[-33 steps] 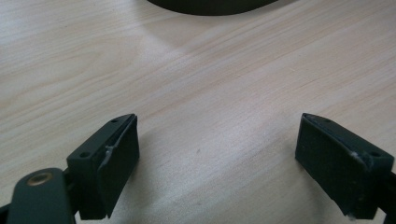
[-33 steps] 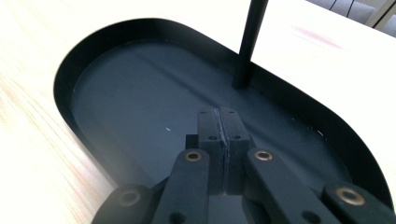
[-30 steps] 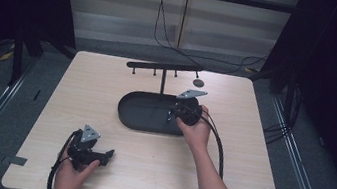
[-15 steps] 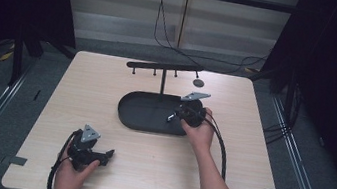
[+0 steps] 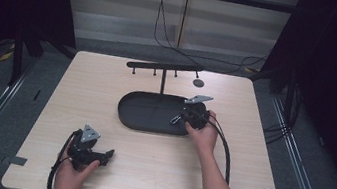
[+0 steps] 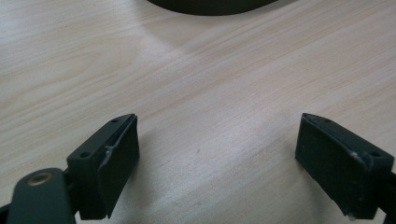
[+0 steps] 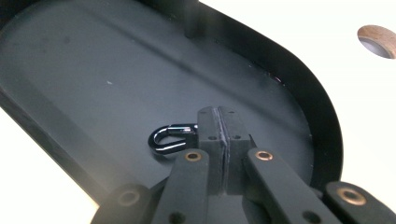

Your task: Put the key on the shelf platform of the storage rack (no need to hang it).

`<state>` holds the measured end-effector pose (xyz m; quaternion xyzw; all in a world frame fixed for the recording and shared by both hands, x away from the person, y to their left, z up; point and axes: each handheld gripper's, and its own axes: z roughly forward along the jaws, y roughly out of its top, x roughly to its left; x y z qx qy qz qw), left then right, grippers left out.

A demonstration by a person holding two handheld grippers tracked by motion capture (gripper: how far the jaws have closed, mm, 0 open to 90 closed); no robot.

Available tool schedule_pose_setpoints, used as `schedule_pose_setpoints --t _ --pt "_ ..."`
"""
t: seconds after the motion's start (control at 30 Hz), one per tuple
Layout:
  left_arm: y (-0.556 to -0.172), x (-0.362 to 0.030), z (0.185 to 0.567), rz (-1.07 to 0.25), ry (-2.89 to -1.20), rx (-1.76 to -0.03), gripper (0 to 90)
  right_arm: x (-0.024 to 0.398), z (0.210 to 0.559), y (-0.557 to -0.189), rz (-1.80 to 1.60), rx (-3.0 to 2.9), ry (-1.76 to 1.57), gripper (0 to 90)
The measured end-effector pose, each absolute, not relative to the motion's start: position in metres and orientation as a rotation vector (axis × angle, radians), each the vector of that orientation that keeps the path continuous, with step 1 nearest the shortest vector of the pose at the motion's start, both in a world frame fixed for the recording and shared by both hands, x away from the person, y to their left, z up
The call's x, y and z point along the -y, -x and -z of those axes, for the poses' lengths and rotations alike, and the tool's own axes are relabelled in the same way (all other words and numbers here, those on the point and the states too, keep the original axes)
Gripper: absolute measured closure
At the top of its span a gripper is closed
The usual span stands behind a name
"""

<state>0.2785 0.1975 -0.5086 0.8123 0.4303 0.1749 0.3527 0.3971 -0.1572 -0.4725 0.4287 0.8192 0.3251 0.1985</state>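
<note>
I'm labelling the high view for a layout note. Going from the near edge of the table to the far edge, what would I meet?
Left tool held open near the front edge → right tool shut on a small black hook, over the black oval tray → the stand's crossbar with pegs → the table's far edge.

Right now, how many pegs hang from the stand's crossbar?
4 pegs show in the high view, under the black crossbar: one near its left end, one left of the post, one right of it, one at the right end. More may be hidden.
</note>
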Motion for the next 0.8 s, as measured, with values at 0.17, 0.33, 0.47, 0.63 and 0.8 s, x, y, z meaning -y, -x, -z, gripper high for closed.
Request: schedule_pose_setpoints --t 0.17,0.33,0.47,0.63,0.8 --pt "-0.2786 -0.1975 0.5086 -0.453 -2.102 -1.113 13.5 0.1569 0.4743 -0.3968 -0.888 -2.288 -1.19 88.9" --pt "-0.2787 -0.198 0.5083 -0.455 -2.111 -1.108 13.5 0.1572 0.4772 -0.3971 -0.857 -2.283 -1.181 88.6" --pt "-0.2787 -0.198 0.5083 -0.454 -2.11 -1.107 13.5 0.1582 0.4777 -0.3971 -0.852 -2.276 -1.186 87.5" --pt "-0.2785 -0.1974 0.5087 -0.452 -2.1 -1.114 13.5 0.1601 0.4768 -0.3973 -0.858 -2.274 -1.202 85.7" --pt "-0.2787 -0.198 0.5083 -0.455 -2.111 -1.107 13.5 0.1613 0.4765 -0.3972 -0.837 -2.276 -1.193 83.7"
